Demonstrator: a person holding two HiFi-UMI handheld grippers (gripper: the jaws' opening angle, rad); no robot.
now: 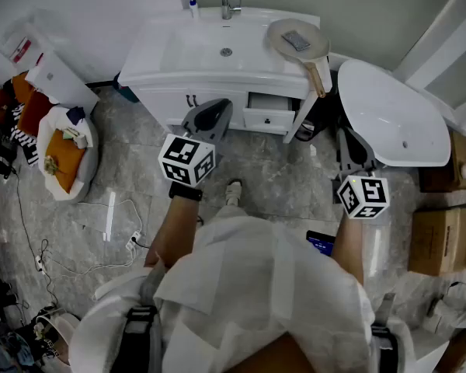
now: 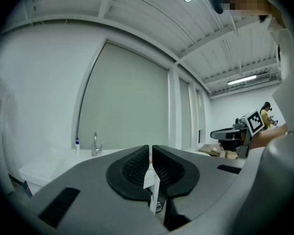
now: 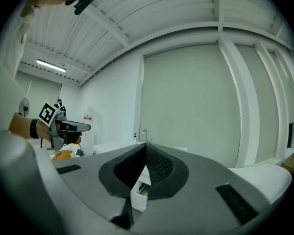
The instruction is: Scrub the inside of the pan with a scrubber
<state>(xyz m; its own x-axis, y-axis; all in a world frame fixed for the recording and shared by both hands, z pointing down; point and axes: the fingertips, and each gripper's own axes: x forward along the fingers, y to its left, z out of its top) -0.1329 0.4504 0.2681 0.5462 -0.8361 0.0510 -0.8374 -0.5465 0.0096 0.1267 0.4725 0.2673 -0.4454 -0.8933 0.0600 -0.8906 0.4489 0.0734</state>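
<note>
A round pan [image 1: 283, 33] with a wooden handle [image 1: 318, 74] rests on the right end of the white vanity counter [image 1: 151, 53]. A grey-blue scrubber [image 1: 297, 40] lies inside it. My left gripper [image 1: 212, 111] hovers in front of the cabinet, well short of the pan, level and shut on nothing. My right gripper [image 1: 349, 144] is lower right of the pan's handle, also shut and empty. In the left gripper view the closed jaws [image 2: 150, 150] point at the wall above the counter. In the right gripper view the jaws [image 3: 146, 149] are pressed together.
The sink basin [image 1: 217, 49] and faucet [image 1: 227, 5] sit left of the pan. A drawer [image 1: 269, 109] stands open under the counter. A loose white basin [image 1: 392, 115] leans at the right, by cardboard boxes [image 1: 444, 243]. Bags [image 1: 62, 150] and cables [image 1: 109, 216] lie on the floor at left.
</note>
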